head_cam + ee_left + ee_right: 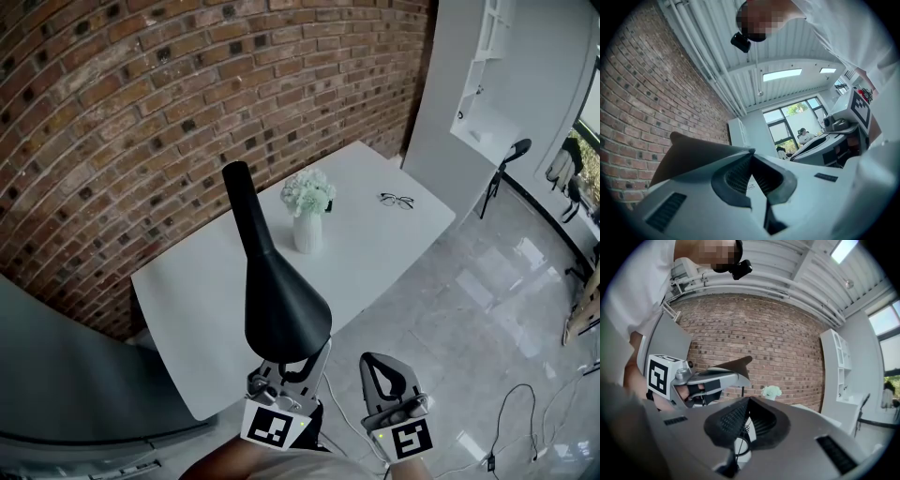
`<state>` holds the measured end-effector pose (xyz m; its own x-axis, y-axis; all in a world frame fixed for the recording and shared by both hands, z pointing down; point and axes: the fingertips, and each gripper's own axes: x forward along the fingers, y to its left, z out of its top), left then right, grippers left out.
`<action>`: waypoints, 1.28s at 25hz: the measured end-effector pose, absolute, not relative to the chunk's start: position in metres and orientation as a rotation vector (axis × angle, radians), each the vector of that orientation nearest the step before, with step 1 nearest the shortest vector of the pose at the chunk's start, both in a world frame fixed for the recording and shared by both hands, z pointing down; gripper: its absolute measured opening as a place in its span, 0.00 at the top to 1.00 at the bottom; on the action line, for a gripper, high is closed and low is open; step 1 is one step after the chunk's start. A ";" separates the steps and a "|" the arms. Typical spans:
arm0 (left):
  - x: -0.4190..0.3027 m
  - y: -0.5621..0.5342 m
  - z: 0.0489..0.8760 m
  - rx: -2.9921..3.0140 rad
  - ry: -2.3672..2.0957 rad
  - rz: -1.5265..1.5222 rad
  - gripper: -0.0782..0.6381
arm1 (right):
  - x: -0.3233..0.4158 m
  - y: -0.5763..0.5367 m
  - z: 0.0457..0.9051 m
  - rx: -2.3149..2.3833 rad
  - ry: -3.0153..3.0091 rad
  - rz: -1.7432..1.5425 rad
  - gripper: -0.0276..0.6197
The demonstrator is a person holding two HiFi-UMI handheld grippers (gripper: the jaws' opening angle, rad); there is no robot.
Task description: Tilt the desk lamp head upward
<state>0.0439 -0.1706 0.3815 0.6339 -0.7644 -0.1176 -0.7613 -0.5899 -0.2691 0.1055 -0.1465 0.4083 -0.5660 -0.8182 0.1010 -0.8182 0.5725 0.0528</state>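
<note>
Lamp head (pixel 281 300), vase (pixel 307 232) behind, glasses (pixel 397 200) beyond

The left grey plastic gripper (pixel 298 364) and right grey plastic gripper (pixel 376 362) each carry a black-and-white marker cube (pixel 272 427). Pads (pixel 727 421) are dark and ribbed.

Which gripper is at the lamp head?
The left gripper: its shut tips sit right under the rim of the black lamp head. The right gripper, also shut, is off to the side, clear of the lamp.
</note>
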 end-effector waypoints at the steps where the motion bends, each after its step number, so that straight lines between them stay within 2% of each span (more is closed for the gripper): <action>1: 0.044 -0.169 0.379 -2.564 1.228 -0.024 0.88 | 0.104 -0.145 0.407 1.404 -2.690 -0.005 0.93; 32: 0.021 -0.153 0.317 -2.717 1.168 0.042 0.88 | 0.061 -0.105 0.375 1.460 -2.766 -0.128 0.93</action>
